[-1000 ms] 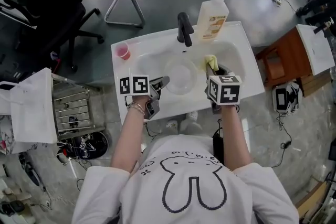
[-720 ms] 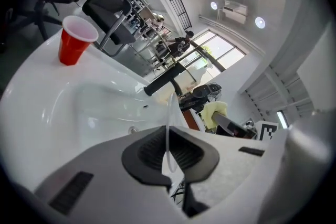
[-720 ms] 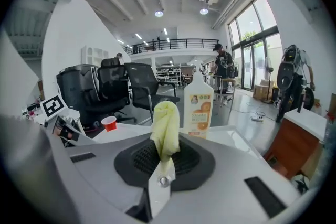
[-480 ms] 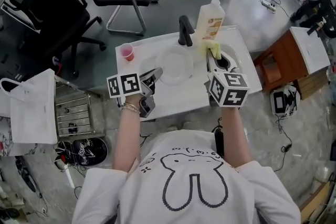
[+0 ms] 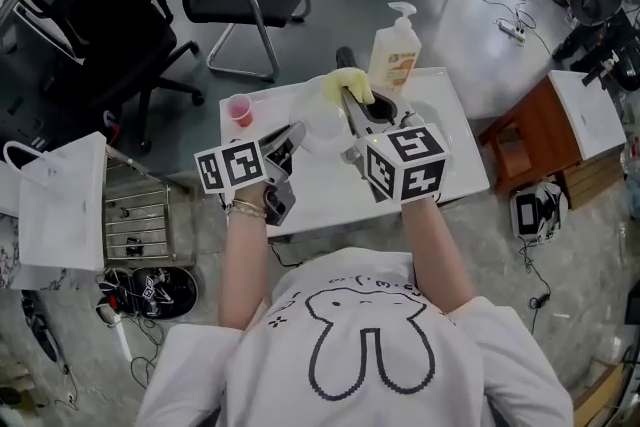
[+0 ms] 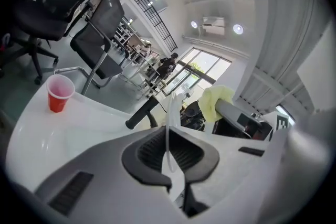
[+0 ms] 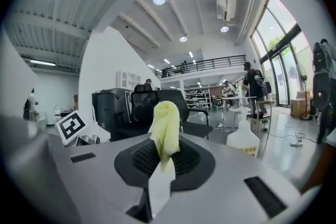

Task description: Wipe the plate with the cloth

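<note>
left gripper (image 6: 170,159): clamps thin clear plate (image 5: 320,127) | right gripper (image 7: 164,162): pinches crumpled yellow cloth (image 7: 166,126)

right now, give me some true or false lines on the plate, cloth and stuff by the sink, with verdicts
1. The left tongs grip the clear plate by its rim. True.
2. The right tongs are empty. False: they are shut on the yellow cloth.
3. The red cup lies tipped over. False: it stands upright on the white sink top.
4. A soap bottle stands at the sink's far edge. True.
</note>
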A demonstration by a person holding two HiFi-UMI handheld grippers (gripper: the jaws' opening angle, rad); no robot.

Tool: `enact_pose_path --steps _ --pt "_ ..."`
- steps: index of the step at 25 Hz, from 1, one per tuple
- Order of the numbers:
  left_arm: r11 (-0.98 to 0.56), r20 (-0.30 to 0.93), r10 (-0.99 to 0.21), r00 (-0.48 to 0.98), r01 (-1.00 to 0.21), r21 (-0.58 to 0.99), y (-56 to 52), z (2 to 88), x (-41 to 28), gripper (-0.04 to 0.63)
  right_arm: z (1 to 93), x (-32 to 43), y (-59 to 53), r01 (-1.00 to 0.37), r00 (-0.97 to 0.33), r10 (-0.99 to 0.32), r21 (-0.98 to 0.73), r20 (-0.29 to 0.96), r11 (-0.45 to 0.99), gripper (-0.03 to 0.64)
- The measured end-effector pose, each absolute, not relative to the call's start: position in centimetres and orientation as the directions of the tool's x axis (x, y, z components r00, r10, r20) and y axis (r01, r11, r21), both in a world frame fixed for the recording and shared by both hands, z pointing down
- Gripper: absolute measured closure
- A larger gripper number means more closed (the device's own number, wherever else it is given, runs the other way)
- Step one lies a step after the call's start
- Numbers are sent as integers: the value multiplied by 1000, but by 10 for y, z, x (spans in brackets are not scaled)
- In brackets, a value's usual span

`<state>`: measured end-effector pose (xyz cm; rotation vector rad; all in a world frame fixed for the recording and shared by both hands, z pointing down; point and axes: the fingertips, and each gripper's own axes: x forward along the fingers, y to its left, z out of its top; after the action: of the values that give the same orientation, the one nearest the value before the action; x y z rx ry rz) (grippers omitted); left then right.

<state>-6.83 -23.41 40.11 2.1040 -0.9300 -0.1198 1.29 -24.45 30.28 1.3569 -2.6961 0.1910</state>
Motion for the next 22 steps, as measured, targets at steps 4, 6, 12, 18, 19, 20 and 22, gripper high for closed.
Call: enact_pose_path --steps 4,6,12,18,19,20,22 --pt "-423 204 -644 737 -566 708 -232 391 -64 578 314 -16 -241 -767 -624 -744 -4 241 642 569" --pt "-430 205 -629 750 -556 712 -228 391 -60 578 333 -28 -239 -748 -630 -715 14 302 664 569" --pt "-371 240 -602 762 -533 761 -215 423 -59 578 394 -50 -237 -719 -622 -672 49 402 694 569" --pt "-304 265 -601 754 -522 797 -201 457 -68 578 434 -33 -249 -756 -571 -672 17 472 655 569" --pt "-296 264 -602 754 -518 803 -200 461 -69 578 439 -29 -251 -763 -561 -673 13 481 646 569" --pt "-289 265 -602 753 -515 807 -198 464 -70 578 444 -25 -252 -771 -551 -674 9 492 637 569" --pt "-277 273 -601 751 -517 810 -196 470 -72 577 454 -15 -254 -789 -526 -677 0 515 614 569"
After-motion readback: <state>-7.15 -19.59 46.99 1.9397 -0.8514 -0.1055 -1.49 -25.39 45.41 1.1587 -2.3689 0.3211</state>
